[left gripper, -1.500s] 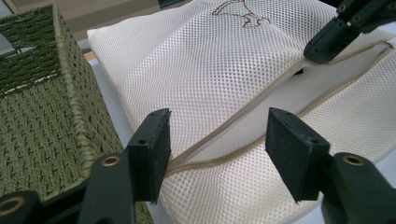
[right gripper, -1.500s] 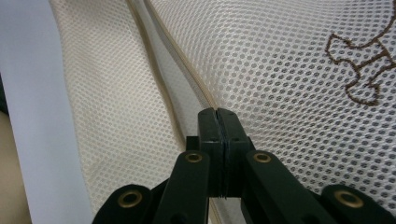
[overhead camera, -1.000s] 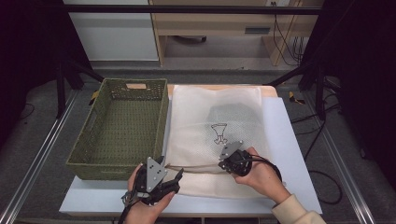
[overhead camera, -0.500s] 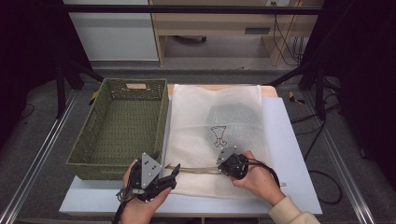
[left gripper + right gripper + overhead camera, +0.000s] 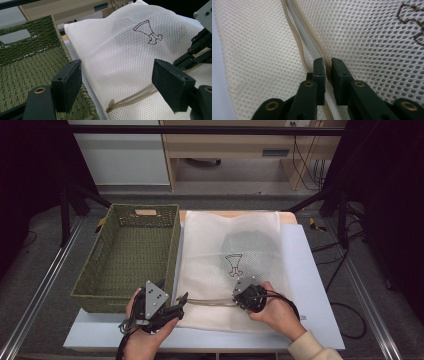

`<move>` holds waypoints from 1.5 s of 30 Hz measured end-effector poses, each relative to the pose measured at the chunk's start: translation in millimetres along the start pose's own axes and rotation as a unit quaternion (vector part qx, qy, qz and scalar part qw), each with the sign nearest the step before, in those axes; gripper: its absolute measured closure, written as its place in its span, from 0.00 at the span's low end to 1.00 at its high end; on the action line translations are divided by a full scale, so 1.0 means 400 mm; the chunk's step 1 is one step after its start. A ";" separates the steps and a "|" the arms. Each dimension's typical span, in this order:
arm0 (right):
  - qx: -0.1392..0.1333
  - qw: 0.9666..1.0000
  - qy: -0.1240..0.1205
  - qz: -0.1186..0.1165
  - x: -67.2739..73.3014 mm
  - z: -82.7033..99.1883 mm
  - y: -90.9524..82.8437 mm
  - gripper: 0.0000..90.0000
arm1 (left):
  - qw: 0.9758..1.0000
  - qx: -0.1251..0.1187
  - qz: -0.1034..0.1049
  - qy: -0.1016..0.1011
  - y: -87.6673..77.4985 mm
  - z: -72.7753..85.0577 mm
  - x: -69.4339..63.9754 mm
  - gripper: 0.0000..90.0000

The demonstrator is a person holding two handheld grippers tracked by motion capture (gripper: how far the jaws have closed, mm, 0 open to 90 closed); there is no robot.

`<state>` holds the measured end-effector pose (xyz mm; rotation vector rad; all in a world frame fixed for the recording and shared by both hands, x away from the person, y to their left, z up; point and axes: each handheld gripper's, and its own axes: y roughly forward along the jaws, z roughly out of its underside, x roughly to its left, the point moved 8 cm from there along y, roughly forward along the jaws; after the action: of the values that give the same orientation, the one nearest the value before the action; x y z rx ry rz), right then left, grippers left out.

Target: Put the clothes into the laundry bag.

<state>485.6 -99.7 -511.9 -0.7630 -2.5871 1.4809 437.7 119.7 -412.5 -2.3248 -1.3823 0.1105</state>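
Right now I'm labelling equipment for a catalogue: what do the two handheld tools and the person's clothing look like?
Both are black handheld units. The left tool carries a grey three-cornered plate dotted with small holes, and a dark cable trails from it. The right tool has flat black rectangular jaws on linkage arms with brass-coloured pivot pins; a black cable loops from it. A cream sleeve covers the right forearm.

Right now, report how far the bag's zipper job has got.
Done: the zipper gapes along the stretch nearest the left tongs. In hand: the right tongs straddle the zip line, jaws just easing apart; the left tongs stand open, holding nothing. Left: which way the zip is going I cannot tell; the basket waits beside the bag.
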 end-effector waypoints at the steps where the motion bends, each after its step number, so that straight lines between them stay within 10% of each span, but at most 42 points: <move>1: -0.007 1.000 0.001 0.001 0.002 -0.004 -0.005 0.86 | 1.000 -0.001 -0.001 0.000 0.000 -0.001 0.002 0.26; 17: -0.091 0.992 0.024 0.086 -0.031 -0.053 -0.173 0.20 | 1.000 0.004 -0.009 0.017 -0.015 -0.042 0.069 0.08; 28: -0.173 0.965 0.127 0.152 -0.130 0.010 -0.345 0.08 | 1.000 0.002 -0.028 -0.010 -0.060 -0.034 0.218 0.05; 33: -0.192 0.952 0.168 0.171 -0.168 0.060 -0.368 0.07 | 0.999 0.003 -0.046 -0.020 -0.070 -0.018 0.264 0.05; 36: -0.208 0.937 0.205 0.192 -0.199 0.116 -0.385 0.07 | 0.997 0.003 -0.066 -0.028 -0.082 -0.001 0.305 0.05; 45: -0.209 0.918 0.264 0.209 -0.222 0.233 -0.376 0.07 | 0.994 0.010 -0.108 -0.028 -0.100 0.047 0.372 0.05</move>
<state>478.2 -275.7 -421.4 -1.5863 -2.4015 0.6148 474.2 269.3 -391.4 -2.1554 -1.6415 0.1239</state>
